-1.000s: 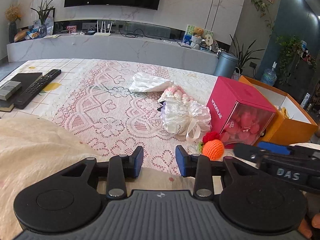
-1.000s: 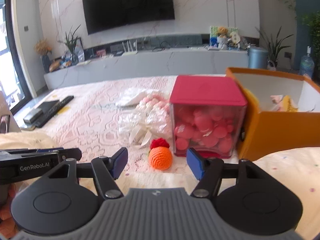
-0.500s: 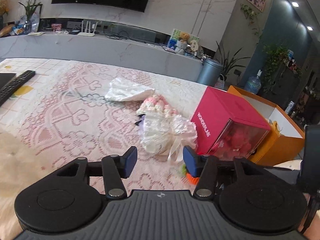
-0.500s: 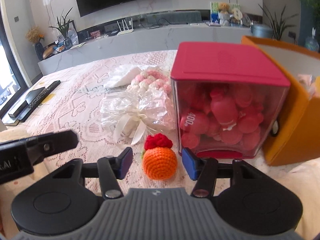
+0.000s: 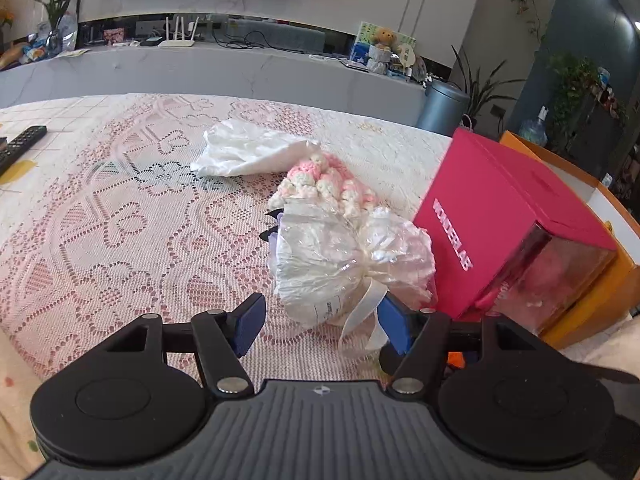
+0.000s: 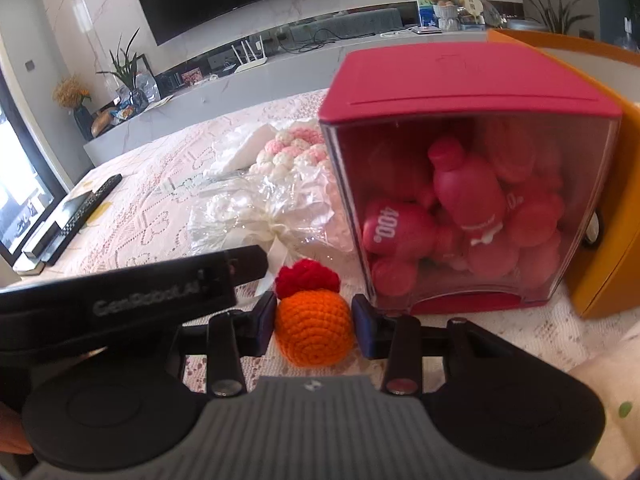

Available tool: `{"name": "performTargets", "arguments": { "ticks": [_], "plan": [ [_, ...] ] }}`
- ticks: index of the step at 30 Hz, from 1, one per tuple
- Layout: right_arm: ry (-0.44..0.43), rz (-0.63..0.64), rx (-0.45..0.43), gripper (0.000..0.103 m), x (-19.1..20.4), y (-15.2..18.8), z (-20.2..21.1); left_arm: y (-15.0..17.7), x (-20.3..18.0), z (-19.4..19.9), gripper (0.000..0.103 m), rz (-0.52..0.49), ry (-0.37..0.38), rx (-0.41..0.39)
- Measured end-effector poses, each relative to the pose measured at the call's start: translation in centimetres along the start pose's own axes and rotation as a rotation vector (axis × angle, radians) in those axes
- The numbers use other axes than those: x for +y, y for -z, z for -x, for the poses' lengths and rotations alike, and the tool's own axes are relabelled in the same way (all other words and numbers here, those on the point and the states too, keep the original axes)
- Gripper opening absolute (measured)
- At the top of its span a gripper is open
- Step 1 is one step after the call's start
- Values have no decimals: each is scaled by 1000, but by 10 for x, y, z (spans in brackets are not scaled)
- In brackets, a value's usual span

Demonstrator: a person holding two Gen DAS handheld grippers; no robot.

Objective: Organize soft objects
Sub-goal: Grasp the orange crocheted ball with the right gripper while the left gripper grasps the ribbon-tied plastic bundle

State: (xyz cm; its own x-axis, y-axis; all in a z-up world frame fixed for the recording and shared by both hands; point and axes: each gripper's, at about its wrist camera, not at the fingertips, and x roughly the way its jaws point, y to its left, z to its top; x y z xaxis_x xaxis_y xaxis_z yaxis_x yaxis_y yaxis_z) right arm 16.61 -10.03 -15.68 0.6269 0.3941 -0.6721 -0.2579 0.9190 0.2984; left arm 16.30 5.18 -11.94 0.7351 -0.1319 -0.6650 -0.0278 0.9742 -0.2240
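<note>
Crochet orange ball (image 6: pixel 314 330) sits on lace cloth (image 5: pixel 120 232), now between our right gripper (image 6: pixel 314 326) pads — half second ago they stood wider; jaws closing, contact unclear, grip looks imminent. Left gripper (image 5: pixel 320 322) has advanced to wrapped bouquet (image 5: pixel 352 256), jaws opening, ribbon end between them, pads not pressing. Beyond: pink box (image 6: pixel 460 184), then orange box (image 5: pixel 592 304) — likely destination, we judge.
</note>
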Motion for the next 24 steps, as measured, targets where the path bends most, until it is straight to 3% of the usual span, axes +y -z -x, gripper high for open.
{"name": "performTargets", "arguments": {
  "ticks": [4, 6, 8, 11, 24],
  "plan": [
    [1, 13, 12, 41, 3, 1, -3, -1, 0, -9, 74, 12, -9, 10],
    [3, 20, 10, 41, 3, 2, -3, -2, 0, -13, 65, 11, -15, 24],
    [3, 20, 9, 41, 3, 3, -2, -3, 2, -17, 49, 29, -12, 30],
    [0, 11, 9, 41, 3, 2, -2, -2, 3, -16, 42, 39, -5, 23],
    [-37, 28, -42, 41, 5, 5, 17, 6, -4, 36, 36, 23, -34, -100]
  ]
}}
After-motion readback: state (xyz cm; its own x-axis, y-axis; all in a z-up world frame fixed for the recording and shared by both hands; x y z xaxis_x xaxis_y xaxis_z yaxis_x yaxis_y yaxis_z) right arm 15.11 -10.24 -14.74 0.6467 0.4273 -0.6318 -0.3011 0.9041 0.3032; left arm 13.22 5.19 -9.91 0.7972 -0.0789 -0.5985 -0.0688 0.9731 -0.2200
